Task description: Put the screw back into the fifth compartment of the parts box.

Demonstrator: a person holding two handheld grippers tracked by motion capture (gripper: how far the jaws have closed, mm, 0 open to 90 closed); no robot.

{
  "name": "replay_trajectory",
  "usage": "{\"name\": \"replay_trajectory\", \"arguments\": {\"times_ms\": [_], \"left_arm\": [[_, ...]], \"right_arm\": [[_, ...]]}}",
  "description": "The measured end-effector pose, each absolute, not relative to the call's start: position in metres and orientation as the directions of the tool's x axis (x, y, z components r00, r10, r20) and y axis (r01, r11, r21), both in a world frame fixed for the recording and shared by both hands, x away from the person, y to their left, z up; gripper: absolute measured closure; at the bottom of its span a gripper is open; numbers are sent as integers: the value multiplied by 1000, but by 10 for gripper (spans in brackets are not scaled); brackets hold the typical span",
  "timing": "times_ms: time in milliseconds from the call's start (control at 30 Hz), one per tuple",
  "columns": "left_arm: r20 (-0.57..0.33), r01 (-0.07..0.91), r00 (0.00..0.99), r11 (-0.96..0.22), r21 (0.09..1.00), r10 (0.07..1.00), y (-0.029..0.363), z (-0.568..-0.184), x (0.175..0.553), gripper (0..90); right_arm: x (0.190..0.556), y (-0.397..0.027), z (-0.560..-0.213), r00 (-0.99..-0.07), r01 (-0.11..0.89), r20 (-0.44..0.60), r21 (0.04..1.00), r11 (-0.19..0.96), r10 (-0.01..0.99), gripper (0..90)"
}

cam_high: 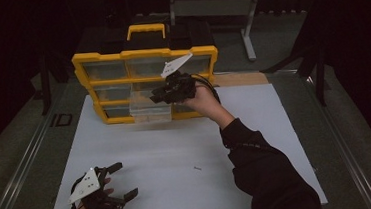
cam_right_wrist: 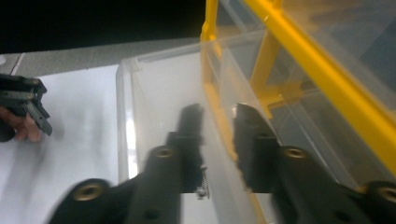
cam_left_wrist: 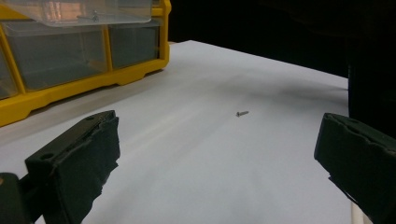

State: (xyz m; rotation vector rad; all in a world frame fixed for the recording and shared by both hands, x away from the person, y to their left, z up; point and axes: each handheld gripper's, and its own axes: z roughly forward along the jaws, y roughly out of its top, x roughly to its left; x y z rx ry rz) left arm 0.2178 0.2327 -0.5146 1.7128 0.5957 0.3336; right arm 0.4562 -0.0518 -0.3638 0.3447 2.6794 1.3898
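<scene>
A yellow organiser (cam_high: 83, 72) with clear drawers stands at the back of the white board. One clear drawer (cam_high: 149, 110) is pulled out of its lower row. My right gripper (cam_high: 159, 97) hovers over that drawer, pointing down into it. In the right gripper view its jaws (cam_right_wrist: 219, 116) stand a little apart with nothing pressed between them. A small screw (cam_right_wrist: 203, 185) shows just below them, inside the drawer (cam_right_wrist: 126, 116). My left gripper (cam_high: 124, 179) rests at the near left, jaws wide open (cam_left_wrist: 218, 133) and empty. A loose screw (cam_high: 197, 168) (cam_left_wrist: 242, 113) lies on the board ahead of it.
The white board (cam_high: 255, 129) covers the table, with grey rails along both sides. A dark metal stand (cam_high: 248, 29) rises behind the organiser. The organiser's yellow carry handle (cam_high: 145, 30) sticks up at its back. In the right gripper view my left gripper (cam_right_wrist: 23, 100) lies far off.
</scene>
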Motion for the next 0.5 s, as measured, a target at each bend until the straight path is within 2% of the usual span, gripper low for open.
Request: {"name": "replay_trajectory", "arguments": {"times_ms": [167, 367, 400, 500], "left_arm": [[-97, 207, 826, -140, 968, 555, 232, -514, 218, 13], [-95, 207, 827, -143, 968, 555, 232, -515, 218, 13], [-95, 207, 827, -142, 968, 554, 232, -515, 218, 13], [-97, 209, 827, -144, 967, 554, 232, -515, 218, 13]], "right_arm": [[451, -60, -354, -966, 143, 4, 838, 526, 257, 559], [445, -69, -347, -965, 155, 17, 844, 514, 263, 508], [443, -73, -345, -963, 159, 21, 848, 505, 268, 466], [441, -79, -344, -959, 169, 27, 854, 492, 282, 419]]}}
